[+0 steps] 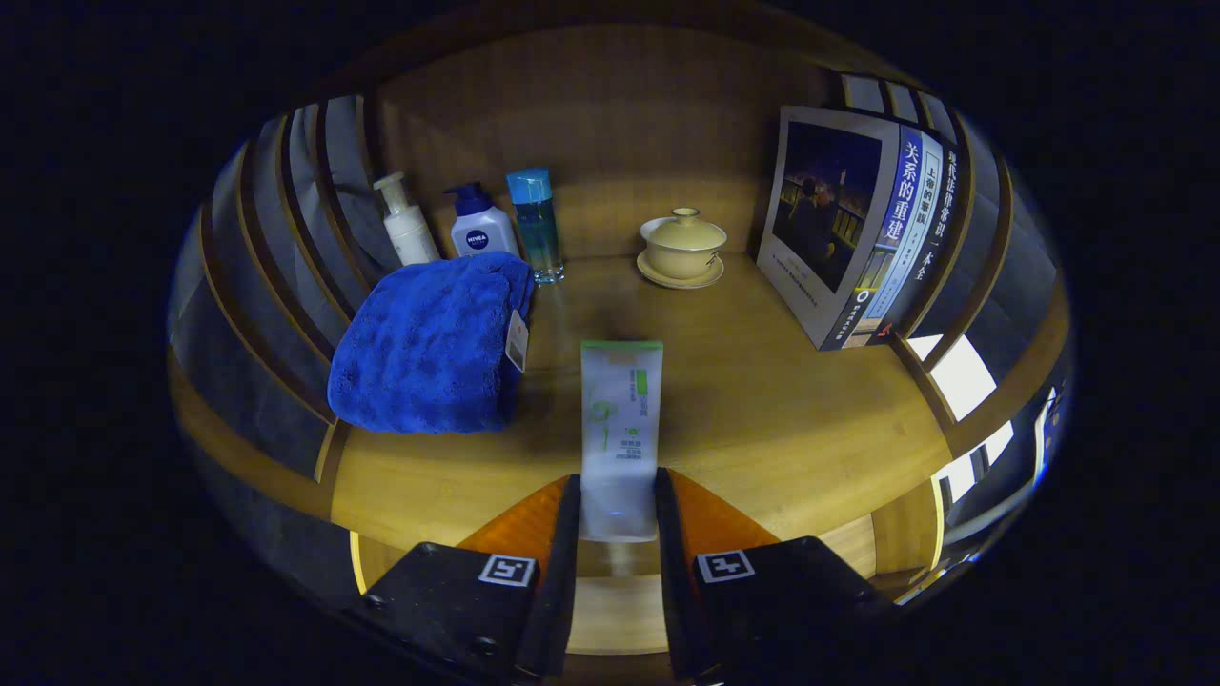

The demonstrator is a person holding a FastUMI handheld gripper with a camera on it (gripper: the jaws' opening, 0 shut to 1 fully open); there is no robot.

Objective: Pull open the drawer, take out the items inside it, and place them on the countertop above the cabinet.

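A pale squeeze tube with green print and a green far end sticks out forward from between my fingers. My gripper is shut on the tube's near end, both fingers pressing its sides. The tube hangs just above the wooden countertop, pointing toward the back wall. A folded blue towel with a small tag lies on the countertop to the left of the tube.
Along the back stand a white pump bottle, a white bottle with a blue pump and a clear blue bottle. A lidded cream cup on a saucer sits behind the tube. Books lean at the right. Slatted walls flank both sides.
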